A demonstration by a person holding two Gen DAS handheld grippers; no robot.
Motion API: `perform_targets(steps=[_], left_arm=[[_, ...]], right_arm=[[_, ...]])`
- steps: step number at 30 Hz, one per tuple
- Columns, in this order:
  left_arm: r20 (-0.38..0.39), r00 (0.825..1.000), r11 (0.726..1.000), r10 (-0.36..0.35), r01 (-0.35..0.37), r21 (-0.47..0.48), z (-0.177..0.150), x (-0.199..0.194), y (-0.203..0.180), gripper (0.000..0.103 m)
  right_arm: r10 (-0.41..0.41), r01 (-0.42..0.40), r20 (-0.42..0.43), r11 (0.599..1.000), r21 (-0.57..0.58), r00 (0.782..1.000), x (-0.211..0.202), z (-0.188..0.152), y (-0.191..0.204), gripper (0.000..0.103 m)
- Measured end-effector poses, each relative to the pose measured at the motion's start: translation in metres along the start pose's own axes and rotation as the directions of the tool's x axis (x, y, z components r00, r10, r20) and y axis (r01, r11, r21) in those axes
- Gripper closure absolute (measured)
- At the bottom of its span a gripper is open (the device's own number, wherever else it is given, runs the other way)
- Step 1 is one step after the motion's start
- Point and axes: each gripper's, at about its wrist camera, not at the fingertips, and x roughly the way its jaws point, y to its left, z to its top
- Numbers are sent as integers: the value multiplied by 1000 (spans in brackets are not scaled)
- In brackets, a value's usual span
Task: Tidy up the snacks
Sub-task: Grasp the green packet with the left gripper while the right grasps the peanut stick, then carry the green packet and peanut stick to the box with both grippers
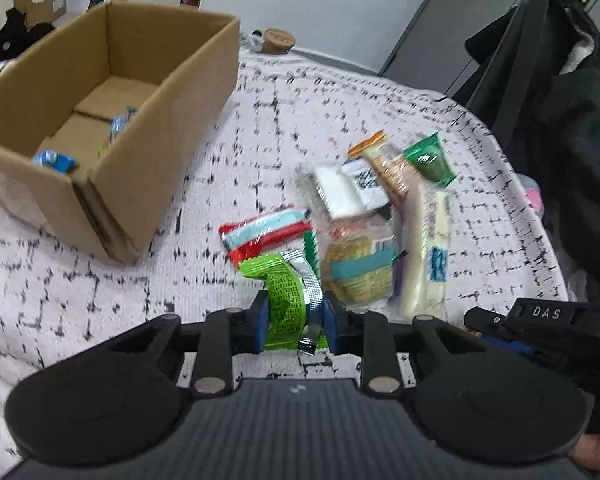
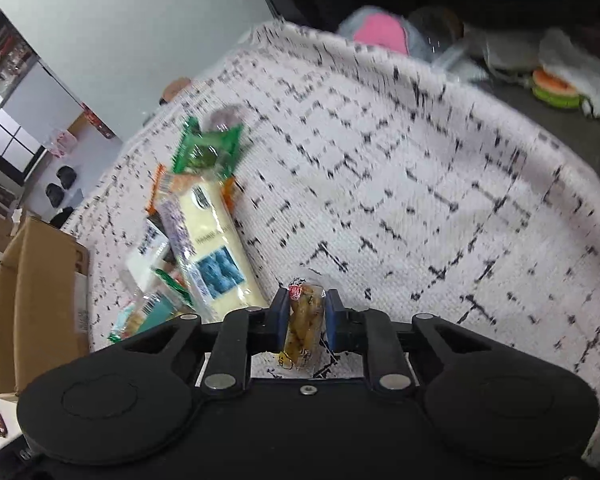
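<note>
My left gripper (image 1: 296, 326) is clamped on a bright green snack packet (image 1: 286, 300) with a silver seam, the blue pads pressing it from both sides, its top edge sticking up past my fingertips. My right gripper (image 2: 305, 320) is closed on a small clear-wrapped snack (image 2: 304, 316) with brownish-yellow pieces inside and a red label at its top — the wrapper stands upright between the pads, its lower end hanging behind them.

Just past my left fingers lies the snack pile (image 1: 364, 216) on the white cloth with black dashes (image 1: 260, 128): a red-and-pale-blue packet (image 1: 266, 234) nearest on the left, a clear pack of yellowish cakes with a teal band (image 1: 360, 272) beside it, and a long cream-coloured bar with a blue patch (image 1: 432, 248) along the right. Behind those sit a white-wrapped item (image 1: 340, 192), an orange-edged packet (image 1: 380, 160) and a dark green packet (image 1: 430, 158) at the far end. The pile is blurred, so finer labels are unreadable.

To the left, well apart from the pile, stands the open cardboard box (image 1: 168, 120), with blue-wrapped snacks (image 1: 54, 160) on its floor. From my right wrist the same box shows at the far left edge, beyond the cream bar.

At the table's far edge is a round brown lid-like object (image 1: 278, 40).
</note>
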Motion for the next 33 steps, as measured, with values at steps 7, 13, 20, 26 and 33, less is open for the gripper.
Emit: perform_targets(steps=[7,13,20,26,33], left_arm=[[38,999,999,-26,25,26,19,-22,-4,76],[90,995,999,-39,35,42,36,-40,0,76],[128,992,999,-21,18,28,57,-56,18,77],[177,984,1000,4,-6,16,78,-71,37,77],[209,978,1000,-12,10,9,94,-84,53,76]], right_arm=[[18,-18,91,1000,-1,996,-30,9,2,85],[65,-58,163,997,-51,984,-58,11,19,85],[117,-102,219,992,-75,969,-82,13,39,85],[163,-140,232,984,-114,959,-93,10,65,85],[231,-195,228,966,-169,946,-99,6,104,85]])
